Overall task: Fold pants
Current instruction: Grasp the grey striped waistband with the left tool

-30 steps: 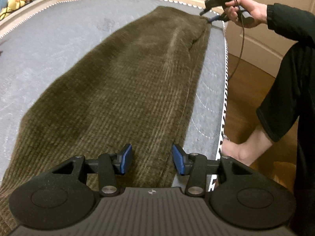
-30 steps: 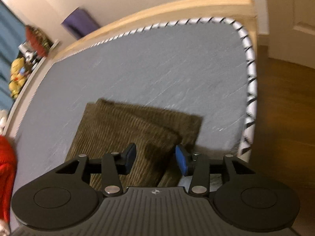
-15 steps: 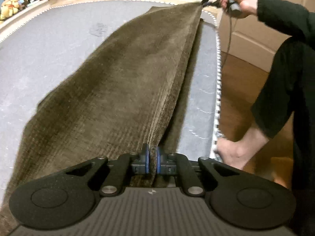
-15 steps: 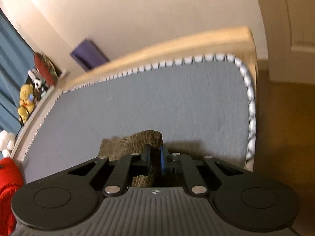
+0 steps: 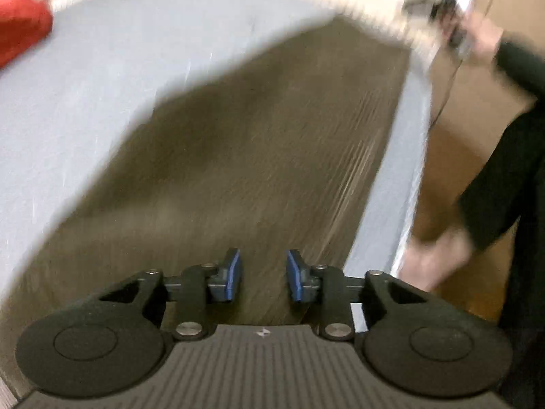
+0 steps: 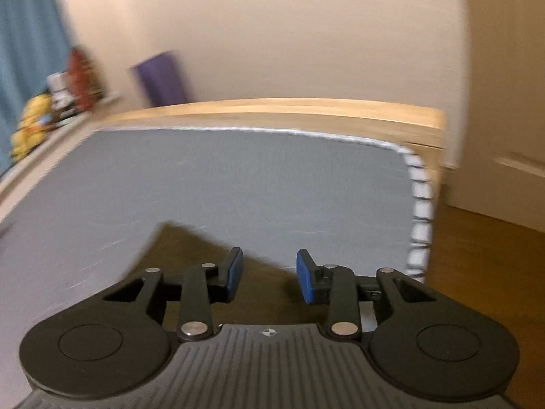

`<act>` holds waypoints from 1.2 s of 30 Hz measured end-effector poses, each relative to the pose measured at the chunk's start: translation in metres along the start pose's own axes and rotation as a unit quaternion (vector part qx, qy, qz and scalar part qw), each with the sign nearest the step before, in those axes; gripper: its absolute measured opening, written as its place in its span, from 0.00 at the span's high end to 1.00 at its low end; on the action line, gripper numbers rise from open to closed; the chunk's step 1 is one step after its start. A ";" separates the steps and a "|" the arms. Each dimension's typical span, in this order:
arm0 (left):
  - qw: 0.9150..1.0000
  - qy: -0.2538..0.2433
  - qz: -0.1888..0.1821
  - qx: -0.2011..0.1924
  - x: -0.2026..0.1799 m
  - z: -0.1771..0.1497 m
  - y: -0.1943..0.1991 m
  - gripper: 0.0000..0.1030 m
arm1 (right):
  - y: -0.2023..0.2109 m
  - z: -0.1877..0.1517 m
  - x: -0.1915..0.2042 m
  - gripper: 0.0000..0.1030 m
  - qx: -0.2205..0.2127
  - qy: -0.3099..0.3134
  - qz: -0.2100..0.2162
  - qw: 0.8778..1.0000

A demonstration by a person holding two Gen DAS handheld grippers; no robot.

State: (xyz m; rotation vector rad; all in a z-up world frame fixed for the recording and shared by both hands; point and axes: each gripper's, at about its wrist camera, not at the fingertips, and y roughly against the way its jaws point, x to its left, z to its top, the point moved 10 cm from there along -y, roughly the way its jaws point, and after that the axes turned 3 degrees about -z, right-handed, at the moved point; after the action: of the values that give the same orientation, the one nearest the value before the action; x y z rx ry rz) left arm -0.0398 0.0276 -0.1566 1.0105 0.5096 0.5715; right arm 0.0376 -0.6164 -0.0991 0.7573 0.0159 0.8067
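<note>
Pants (image 5: pixel 259 143): brown corduroy, flat on my grey mattress (image 5: pixel 102 78), running from 6 up to 1 in my left view, along the mattress's right edge.
Left tongs (image 5: pixel 264 274): spread, just been opening, nothing pinched; pants lie under the gap.
Right tongs (image 6: pixel 269 274): spread, just been opening, nothing between the pads; a pants corner (image 6: pixel 204 248) shows below them.
Right hand (image 5: pixel 477 34): blurred, at 1 in my left view.
Red cloth (image 5: pixel 20 30): at 10, on the mattress.
</note>
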 end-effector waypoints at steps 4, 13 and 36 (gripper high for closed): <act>1.000 0.000 0.014 -0.021 0.000 -0.005 0.013 0.71 | 0.020 -0.023 0.082 0.59 0.006 0.094 0.087 0.992; 0.919 0.291 0.202 -0.174 0.143 -0.037 0.117 0.22 | 0.133 -0.133 0.273 0.51 0.020 0.310 0.306 0.900; 0.900 0.309 0.279 -0.129 0.178 -0.092 0.096 0.31 | 0.170 -0.242 0.354 0.48 0.089 0.424 0.355 0.828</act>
State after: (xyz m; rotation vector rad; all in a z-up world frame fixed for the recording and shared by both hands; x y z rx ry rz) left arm 0.0146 0.2417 -0.1356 0.6966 0.6787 1.4653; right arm 0.1079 -0.1612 -0.0808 0.5089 0.6517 1.8394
